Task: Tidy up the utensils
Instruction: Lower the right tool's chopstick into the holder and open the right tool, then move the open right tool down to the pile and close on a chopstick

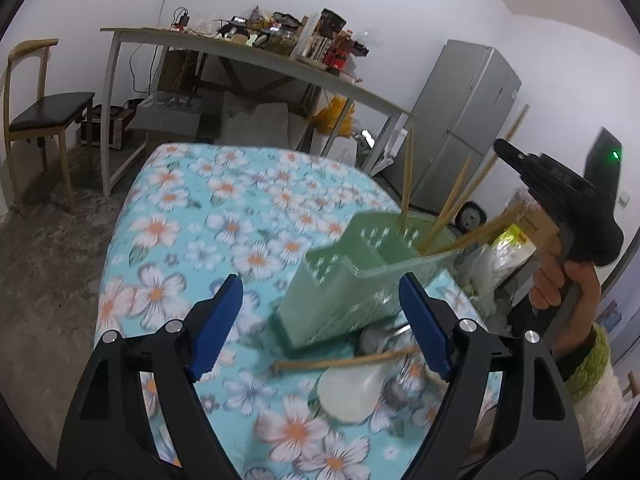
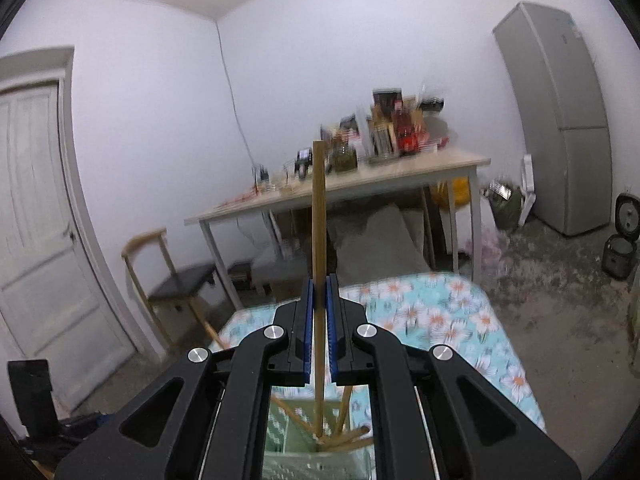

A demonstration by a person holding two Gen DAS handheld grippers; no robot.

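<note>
A household table under a floral cloth (image 1: 192, 216), mid-sort: at the lower left of the left wrist view, the left gripper (image 1: 320, 320) hangs with its blue pads spread wide and nothing between them, aimed down at the utensils not yet put away. Just ahead of it, at lower centre, a loose chopstick (image 1: 344, 360) lies across a white spoon (image 1: 352, 396), with what looks like a metal spoon (image 1: 376, 340) blurred behind, all close against the base of the green utensil holder (image 1: 352, 292). The holder, a perforated caddy with several compartments, stands at centre right; its far compartment already carries a fan of upright chopsticks (image 1: 408, 176), while the nearer compartments look empty.

At the far right of that view a hand (image 1: 560, 280) grips the handle of the right gripper (image 2: 320, 292). In the right wrist view its pads are pressed together on a single chopstick (image 2: 319, 240), held upright directly above the holder's chopstick compartment at the bottom of the frame.

The step in hand appears to be dropping that chopstick in with the others. Next, the right jaws need to part over the compartment, and the left gripper must descend and close on the loose chopstick without dragging the spoons.
</note>
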